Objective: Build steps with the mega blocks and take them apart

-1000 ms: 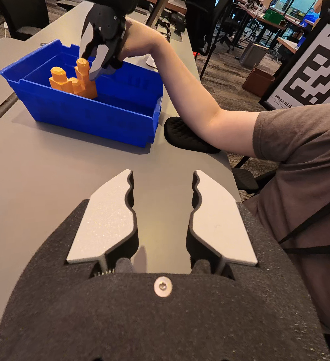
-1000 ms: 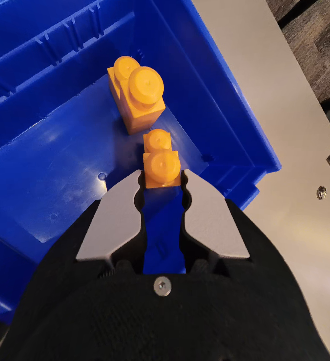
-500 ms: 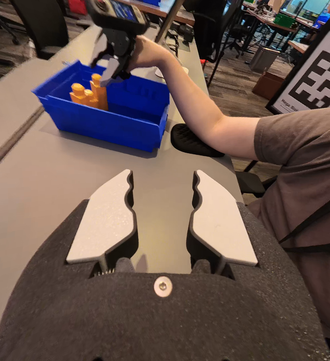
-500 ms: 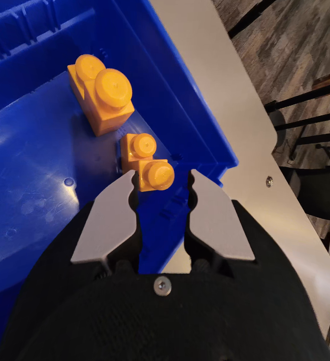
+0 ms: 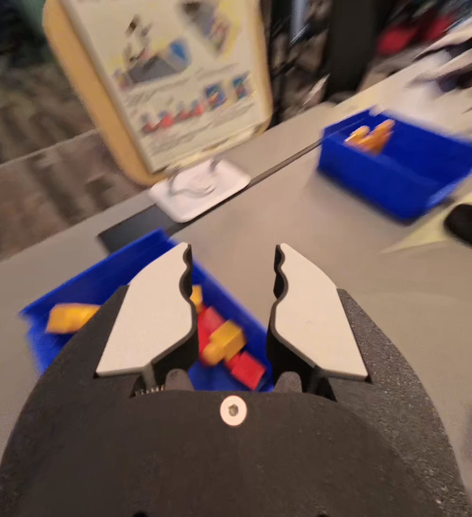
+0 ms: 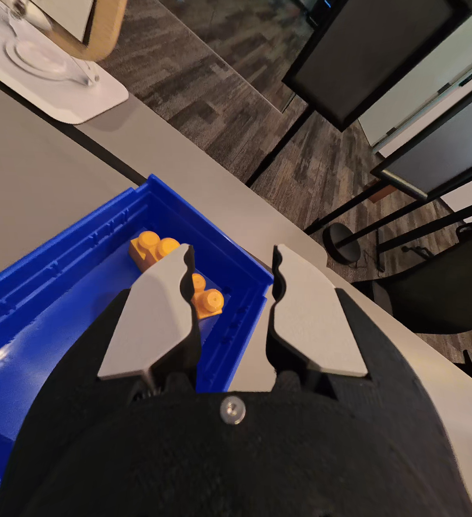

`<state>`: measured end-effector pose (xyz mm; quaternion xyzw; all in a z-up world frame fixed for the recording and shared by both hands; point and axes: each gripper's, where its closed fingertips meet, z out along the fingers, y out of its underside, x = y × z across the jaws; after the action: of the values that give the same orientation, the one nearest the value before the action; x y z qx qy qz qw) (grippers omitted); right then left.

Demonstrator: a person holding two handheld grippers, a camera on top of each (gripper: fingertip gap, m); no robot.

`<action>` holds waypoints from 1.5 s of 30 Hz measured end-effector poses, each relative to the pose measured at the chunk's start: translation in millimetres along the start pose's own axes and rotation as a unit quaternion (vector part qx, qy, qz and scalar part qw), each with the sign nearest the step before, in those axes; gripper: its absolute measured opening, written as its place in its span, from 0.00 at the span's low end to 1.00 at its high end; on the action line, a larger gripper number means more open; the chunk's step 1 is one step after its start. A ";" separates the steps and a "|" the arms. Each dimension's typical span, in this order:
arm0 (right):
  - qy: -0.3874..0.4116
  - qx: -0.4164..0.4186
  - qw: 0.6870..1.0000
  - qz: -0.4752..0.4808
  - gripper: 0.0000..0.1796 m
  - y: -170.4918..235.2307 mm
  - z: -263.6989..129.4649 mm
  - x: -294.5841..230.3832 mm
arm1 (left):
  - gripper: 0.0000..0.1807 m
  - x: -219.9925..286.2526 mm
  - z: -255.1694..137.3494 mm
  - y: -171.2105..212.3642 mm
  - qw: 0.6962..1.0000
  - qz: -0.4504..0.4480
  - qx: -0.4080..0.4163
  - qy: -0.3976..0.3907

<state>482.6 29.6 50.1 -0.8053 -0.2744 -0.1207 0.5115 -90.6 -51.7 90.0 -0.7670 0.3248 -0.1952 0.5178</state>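
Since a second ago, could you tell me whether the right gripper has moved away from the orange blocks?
Yes. The right gripper has pulled up and back, open and empty; the small orange block stays in the blue bin's corner.

Left view motion-blurred: near bin (image 5: 145, 268) blocks (image 5: 226, 344) smeared; right claw (image 6: 233, 268) finger (image 6: 156, 313) covers part of orange blocks (image 6: 156, 249).

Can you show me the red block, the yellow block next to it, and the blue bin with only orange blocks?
red block (image 5: 247, 371), left wrist view, its top face.
yellow block (image 5: 226, 341), left wrist view, its body.
blue bin (image 6: 61, 268), right wrist view, its far wall.
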 end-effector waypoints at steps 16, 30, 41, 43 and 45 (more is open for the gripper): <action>-0.023 -0.035 0.997 -0.062 0.30 -3.4 11.3 -31.5 | 0.47 -82.5 100.2 150.3 0.956 0.083 -0.270 -0.081; -0.041 -0.068 0.993 -0.090 0.30 6.2 21.4 -43.3 | 0.37 -81.0 121.8 176.4 0.941 0.096 -0.315 -0.079; -0.045 -0.044 0.996 -0.058 0.30 -13.4 18.1 -51.9 | 0.37 -81.3 73.1 118.0 0.951 0.119 -0.259 -0.123; -0.053 -0.003 0.998 -0.027 0.30 -37.5 10.2 -61.6 | 0.37 -60.5 66.6 90.2 0.956 0.158 -0.221 -0.112; -0.099 0.059 0.993 0.028 0.29 -72.3 -2.2 -86.0 | 0.37 -23.2 69.6 63.2 0.955 0.227 -0.175 -0.077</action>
<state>371.4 23.8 65.0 -0.7894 -0.3074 -0.0093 0.5312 -81.7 -5.0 5.6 -0.7645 0.4784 0.0464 0.4294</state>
